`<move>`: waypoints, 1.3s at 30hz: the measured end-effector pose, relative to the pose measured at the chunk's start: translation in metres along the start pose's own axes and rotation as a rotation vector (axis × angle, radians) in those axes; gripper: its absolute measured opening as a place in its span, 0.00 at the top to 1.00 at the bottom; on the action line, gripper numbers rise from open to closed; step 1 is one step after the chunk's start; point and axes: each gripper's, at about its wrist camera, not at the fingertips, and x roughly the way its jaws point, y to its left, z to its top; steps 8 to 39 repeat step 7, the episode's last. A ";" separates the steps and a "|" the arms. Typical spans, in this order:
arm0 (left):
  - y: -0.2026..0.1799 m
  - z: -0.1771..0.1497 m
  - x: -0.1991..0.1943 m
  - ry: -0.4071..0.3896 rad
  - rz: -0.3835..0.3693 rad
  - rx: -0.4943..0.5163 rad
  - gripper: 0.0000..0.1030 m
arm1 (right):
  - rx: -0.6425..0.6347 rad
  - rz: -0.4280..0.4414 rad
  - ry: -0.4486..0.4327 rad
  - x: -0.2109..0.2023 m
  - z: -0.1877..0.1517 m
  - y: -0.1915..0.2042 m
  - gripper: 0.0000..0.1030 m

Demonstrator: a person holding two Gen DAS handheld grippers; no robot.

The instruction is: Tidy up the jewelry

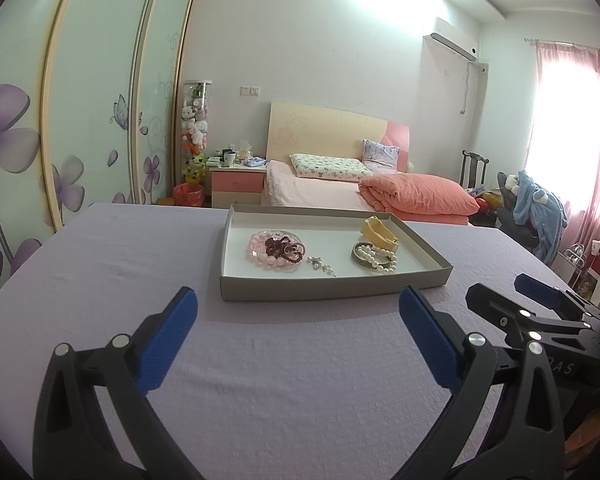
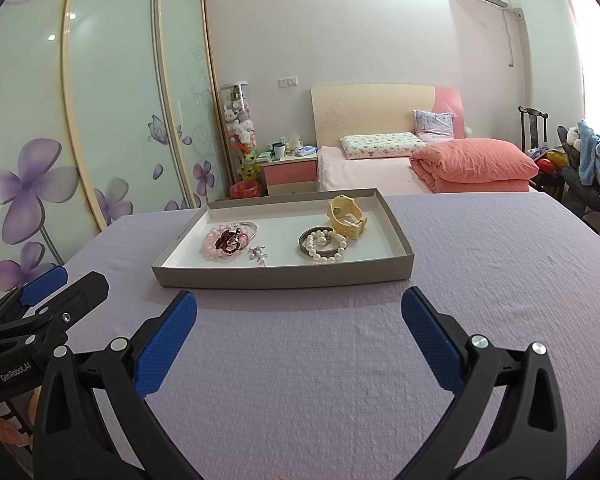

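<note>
1. Resting on a lavender textured tablecloth (image 1: 260,380) (image 2: 480,280), a shallow grey cardboard tray with a white inside (image 1: 332,290) (image 2: 284,278) holds all the jewelry that can be seen.
2. At the tray's left end lies a pink round-bead bracelet (image 1: 262,258) (image 2: 212,246), with a dark red beaded strand (image 1: 280,246) (image 2: 228,239) heaped on top of it and a thin silvery bangle (image 1: 290,235) (image 2: 251,227) touching its far side.
3. Just to the right of that heap, toward the tray's near wall, sits a small silvery trinket with pale beads (image 1: 321,265) (image 2: 258,255), apart from the other pieces.
4. Toward the right end, a white pearl bracelet (image 1: 376,257) (image 2: 325,247) lies across a dark metal bangle (image 1: 360,260) (image 2: 306,236).
5. Behind those two, touching them, a cream-yellow wristwatch with a wide strap (image 1: 378,232) (image 2: 346,216) stands on its edge.
6. Left gripper (image 1: 298,344) (image 2: 66,284), black with blue textured pads, hovers over the cloth short of the tray; its jaws are spread wide and hold nothing.
7. Right gripper (image 2: 300,346) (image 1: 508,294), of the same make, is likewise short of the tray, jaws spread wide with nothing between them.
8. Both grippers sit side by side, pointing toward the tray.
9. Beyond the table stand a bed with a salmon-pink folded duvet (image 1: 420,196) (image 2: 476,164) and a sliding wardrobe with purple flower decals (image 1: 80,120) (image 2: 100,120).
</note>
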 end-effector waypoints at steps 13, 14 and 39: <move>-0.002 0.001 0.001 0.005 -0.004 -0.005 0.04 | 0.001 0.000 -0.001 0.000 0.000 -0.001 0.02; -0.002 0.001 0.001 0.005 -0.004 -0.005 0.04 | 0.001 0.000 -0.001 0.000 0.000 -0.001 0.02; -0.002 0.001 0.001 0.005 -0.004 -0.005 0.04 | 0.001 0.000 -0.001 0.000 0.000 -0.001 0.02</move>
